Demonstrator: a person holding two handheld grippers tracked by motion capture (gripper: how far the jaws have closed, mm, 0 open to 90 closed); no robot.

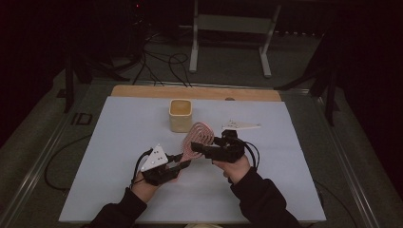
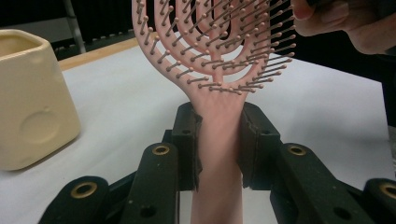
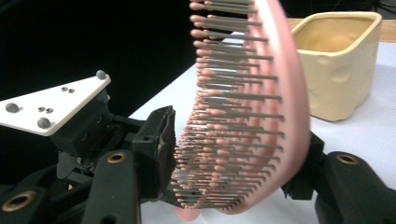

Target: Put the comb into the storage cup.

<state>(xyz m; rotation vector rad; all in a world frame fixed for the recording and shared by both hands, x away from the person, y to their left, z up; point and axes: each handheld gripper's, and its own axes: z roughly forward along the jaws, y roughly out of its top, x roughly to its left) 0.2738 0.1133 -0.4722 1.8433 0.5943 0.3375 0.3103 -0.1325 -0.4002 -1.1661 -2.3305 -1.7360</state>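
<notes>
A cream square cup (image 1: 180,115) stands upright on the white table sheet (image 1: 119,156), near the far edge, just beyond the head of a pink hairbrush (image 1: 197,137). In the right gripper view the cup's mouth faces up and its inside looks bare, though the dim light hides the bottom.

The left gripper (image 2: 219,140) is clamped tight on the hairbrush handle, holding the brush off the sheet with its bristled head tilted toward the cup.

The right gripper (image 3: 233,154) straddles the brush head: one jaw stands at the bristle tips, the other behind the pink back. Whether both pads already press on it I cannot tell.
</notes>
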